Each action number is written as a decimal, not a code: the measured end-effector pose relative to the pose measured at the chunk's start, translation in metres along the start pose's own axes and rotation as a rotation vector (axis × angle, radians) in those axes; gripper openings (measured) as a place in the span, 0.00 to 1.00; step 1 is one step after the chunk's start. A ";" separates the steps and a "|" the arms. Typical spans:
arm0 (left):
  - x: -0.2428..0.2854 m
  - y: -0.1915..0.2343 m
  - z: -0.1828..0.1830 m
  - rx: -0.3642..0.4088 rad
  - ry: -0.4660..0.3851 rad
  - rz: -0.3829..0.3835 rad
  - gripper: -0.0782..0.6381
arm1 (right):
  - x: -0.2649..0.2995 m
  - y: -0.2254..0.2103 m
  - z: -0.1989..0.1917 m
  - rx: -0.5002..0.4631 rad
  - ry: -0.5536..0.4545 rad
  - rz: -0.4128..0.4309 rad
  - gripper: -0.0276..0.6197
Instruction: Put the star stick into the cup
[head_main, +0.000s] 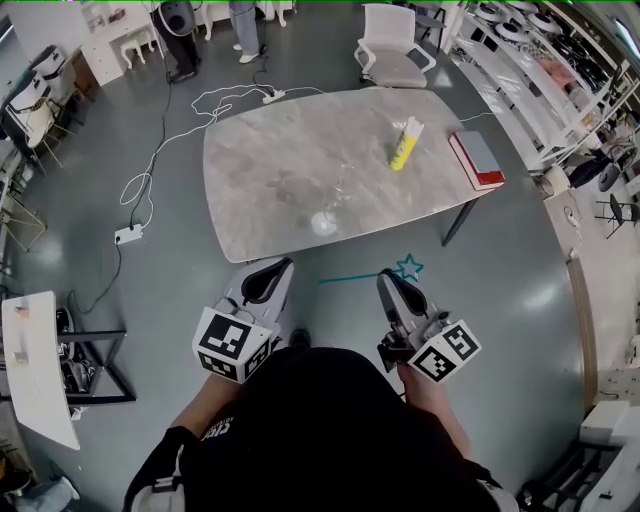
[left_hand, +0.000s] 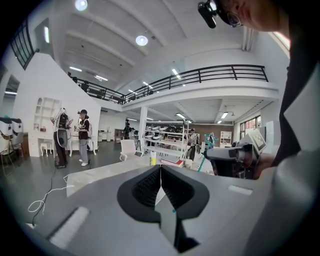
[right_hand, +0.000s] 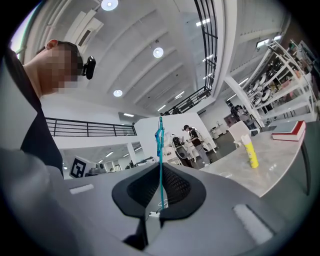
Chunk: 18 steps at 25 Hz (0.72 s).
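Note:
A teal star stick (head_main: 372, 275) is clamped in my right gripper (head_main: 388, 279), held below the table's near edge with the star (head_main: 408, 267) to the right. In the right gripper view the stick (right_hand: 160, 155) rises straight up between the shut jaws, star at the top. A clear glass cup (head_main: 326, 218) stands on the grey marble table (head_main: 260, 170), close to its near edge and ahead of both grippers. My left gripper (head_main: 268, 281) is level with the right one, shut with nothing in it; its view shows the jaws (left_hand: 160, 184) pressed together.
A yellow bottle (head_main: 404, 143) and a red book (head_main: 477, 158) sit on the right part of the table. A white chair (head_main: 393, 45) stands behind it. Cables and a power strip (head_main: 128, 234) lie on the floor to the left. Shelves (head_main: 540, 60) line the right side.

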<state>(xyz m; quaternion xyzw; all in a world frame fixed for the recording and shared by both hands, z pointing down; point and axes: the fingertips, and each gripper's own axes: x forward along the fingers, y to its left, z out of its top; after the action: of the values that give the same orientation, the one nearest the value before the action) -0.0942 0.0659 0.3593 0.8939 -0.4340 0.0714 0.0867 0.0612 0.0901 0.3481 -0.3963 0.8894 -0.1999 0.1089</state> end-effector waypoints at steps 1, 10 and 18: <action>0.001 0.009 0.000 -0.003 0.000 -0.002 0.12 | 0.009 0.000 -0.001 -0.002 0.001 -0.002 0.09; 0.020 0.064 -0.002 -0.019 0.011 0.010 0.12 | 0.061 -0.020 0.005 -0.015 0.009 -0.023 0.09; 0.058 0.089 0.003 -0.021 0.015 0.035 0.12 | 0.104 -0.061 0.025 -0.043 0.015 0.009 0.09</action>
<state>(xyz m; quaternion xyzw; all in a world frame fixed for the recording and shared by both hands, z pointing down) -0.1292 -0.0331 0.3761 0.8846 -0.4497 0.0749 0.0981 0.0413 -0.0311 0.3488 -0.3930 0.8961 -0.1834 0.0946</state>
